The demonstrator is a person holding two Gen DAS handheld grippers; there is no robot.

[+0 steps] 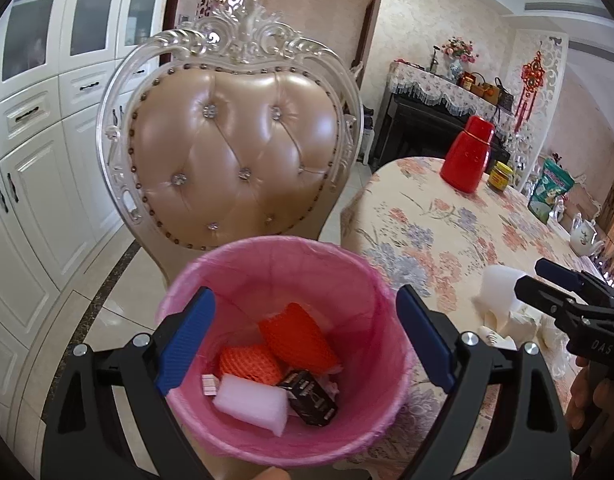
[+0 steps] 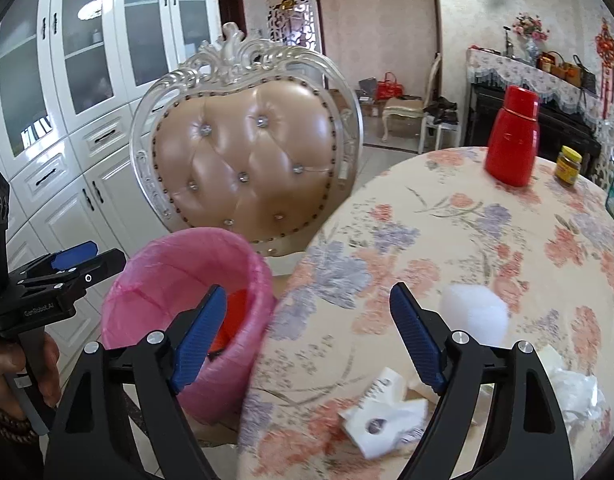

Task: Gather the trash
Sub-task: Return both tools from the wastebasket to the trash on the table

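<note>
A bin with a pink liner (image 1: 283, 320) stands beside the table and holds orange foam nets (image 1: 295, 336), a white foam block (image 1: 251, 402) and a small black box (image 1: 309, 398). My left gripper (image 1: 303, 340) is open and empty right above the bin. My right gripper (image 2: 307, 344) is open and empty over the table edge, also seen in the left wrist view (image 1: 547, 288). On the floral tablecloth (image 2: 447, 240) lie a white foam net (image 2: 473, 314), a torn white wrapper (image 2: 381, 412) and crumpled clear plastic (image 2: 575, 390). The bin (image 2: 179, 292) shows left of the table.
A tufted beige chair (image 1: 235, 152) stands behind the bin. A red thermos (image 2: 513, 136), a yellow-lidded jar (image 2: 567, 166), a green packet (image 1: 549, 190) and a white teapot (image 1: 583, 236) stand further back on the table. White cabinets (image 1: 35, 160) line the left wall.
</note>
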